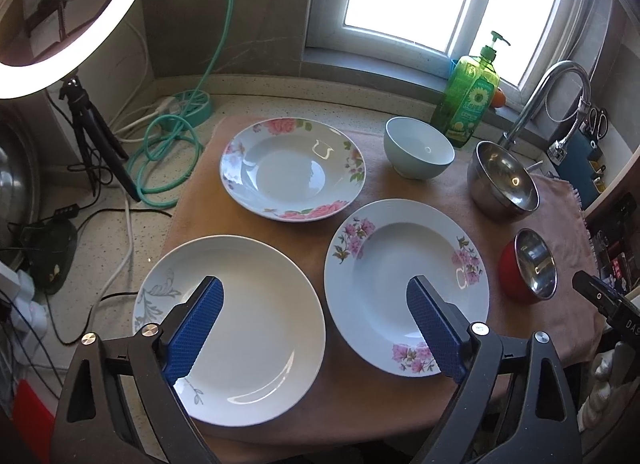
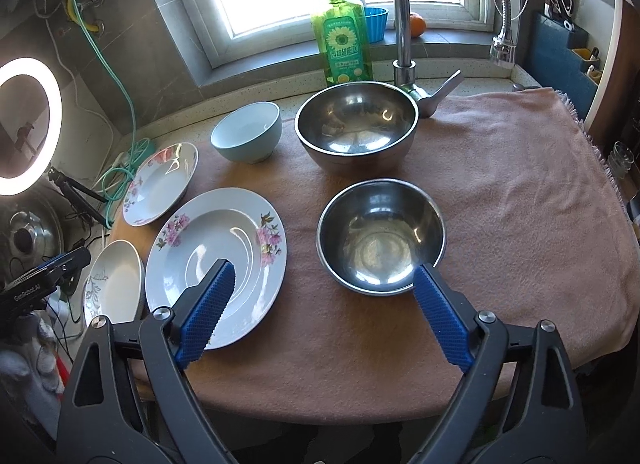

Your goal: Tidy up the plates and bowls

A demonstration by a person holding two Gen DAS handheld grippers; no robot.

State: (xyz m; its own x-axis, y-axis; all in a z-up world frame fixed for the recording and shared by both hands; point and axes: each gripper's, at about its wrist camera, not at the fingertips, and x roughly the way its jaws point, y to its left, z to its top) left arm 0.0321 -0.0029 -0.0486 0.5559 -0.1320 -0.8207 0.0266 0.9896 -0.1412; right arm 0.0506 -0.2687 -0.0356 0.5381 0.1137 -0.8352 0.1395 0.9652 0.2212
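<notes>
Three plates lie on a pink cloth (image 1: 312, 404): a white plate with a grey leaf print (image 1: 256, 328), a plate with pink flowers (image 1: 400, 280), and a rose-rimmed plate (image 1: 292, 167) behind. A light blue bowl (image 1: 418, 151), a large steel bowl (image 1: 502, 179) and a small steel bowl with a red outside (image 1: 528, 268) stand to the right. My left gripper (image 1: 316, 292) is open and empty above the gap between the two near plates. My right gripper (image 2: 324, 276) is open and empty, just before the small steel bowl (image 2: 380, 236) and beside the pink-flower plate (image 2: 224, 256).
A green dish soap bottle (image 2: 344, 31) and a tap (image 2: 404, 23) stand at the back by the window. A ring light on a tripod (image 1: 60, 15), a green hose (image 1: 172, 155) and cables lie at the left. The cloth (image 2: 520, 191) extends to the right.
</notes>
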